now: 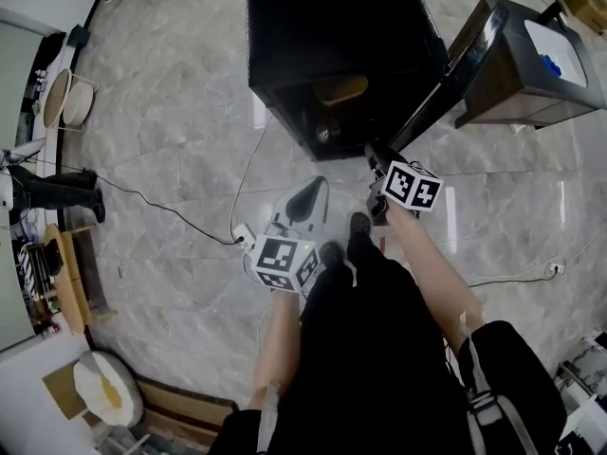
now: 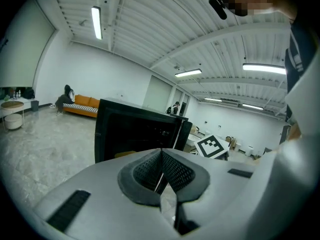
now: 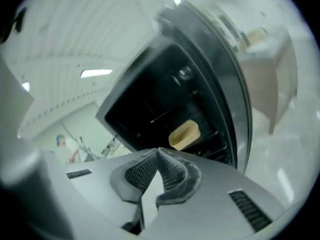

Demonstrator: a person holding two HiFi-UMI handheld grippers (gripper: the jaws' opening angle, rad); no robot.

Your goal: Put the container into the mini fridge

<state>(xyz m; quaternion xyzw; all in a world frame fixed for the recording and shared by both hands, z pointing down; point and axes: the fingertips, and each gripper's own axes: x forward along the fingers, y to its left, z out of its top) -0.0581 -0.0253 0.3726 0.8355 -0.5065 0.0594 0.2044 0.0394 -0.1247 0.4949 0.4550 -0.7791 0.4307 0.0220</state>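
Note:
A black mini fridge (image 1: 332,45) stands on the marble floor with its door (image 1: 453,72) swung open to the right. A pale yellow container (image 1: 341,88) rests on a shelf inside; the right gripper view shows the container (image 3: 184,134) just beyond the jaws, and the left gripper view catches its edge (image 2: 124,154). My right gripper (image 1: 373,152) is shut and empty, in front of the fridge opening near the door's lower edge. My left gripper (image 1: 311,192) is lower and to the left, also shut with nothing between its pads, and points at the fridge (image 2: 135,134).
A black cable (image 1: 171,211) and a white power strip (image 1: 244,235) lie on the floor left of the grippers. A wooden cabinet (image 1: 531,83) stands right of the door. Round stools (image 1: 66,102) stand at the far left. An orange sofa (image 2: 82,104) lines the back wall.

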